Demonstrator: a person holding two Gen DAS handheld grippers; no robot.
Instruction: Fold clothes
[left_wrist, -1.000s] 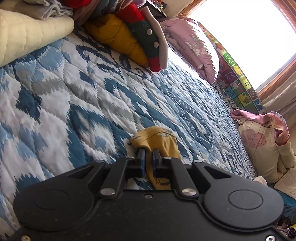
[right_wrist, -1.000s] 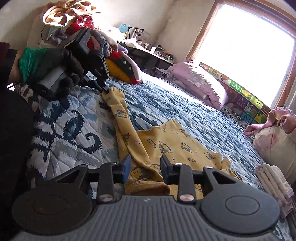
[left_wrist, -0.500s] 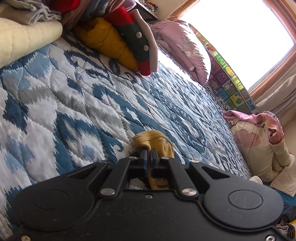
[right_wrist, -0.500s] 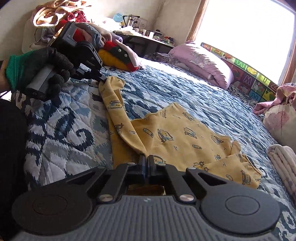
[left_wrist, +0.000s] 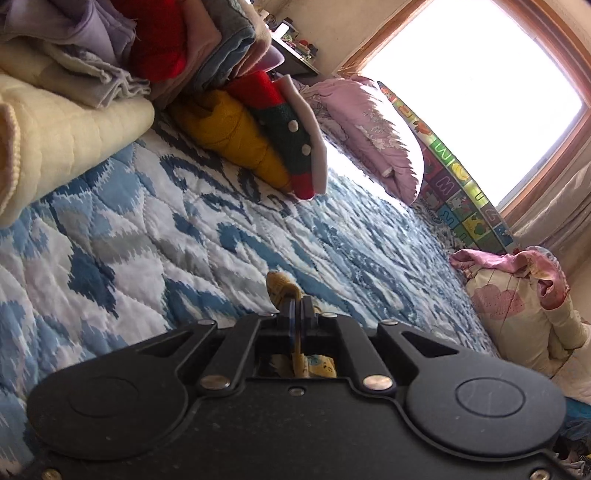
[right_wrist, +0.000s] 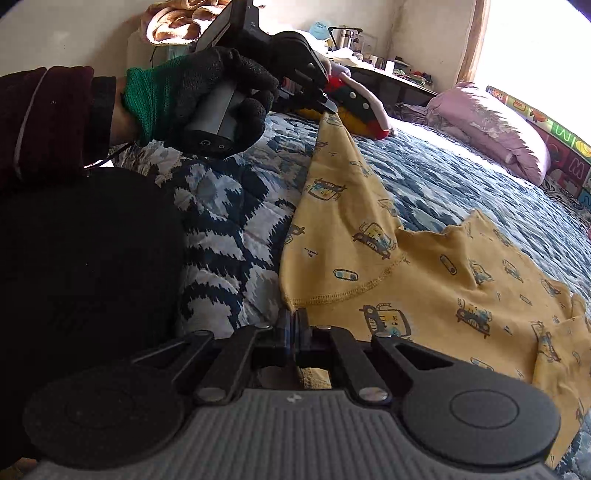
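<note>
Both tongs are clamped on the yellow printed shirt (right_wrist: 373, 258), which I have pulled taut over the blue-and-white quilt (right_wrist: 229, 221).

My left gripper (right_wrist: 327, 107) pinches the sleeve end up and away, my right gripper (right_wrist: 292, 323) bites the near shoulder seam; the sleeve's long axis runs between them, while the body trails off to my right, flat on the quilt. Beyond the left gripper lie a red-green-yellow bundle (left_wrist: 273, 136), stacked blankets (left_wrist: 74, 122) and a pink pillow (left_wrist: 373, 133). The gloved left hand (right_wrist: 207, 96) is alongside.
</note>
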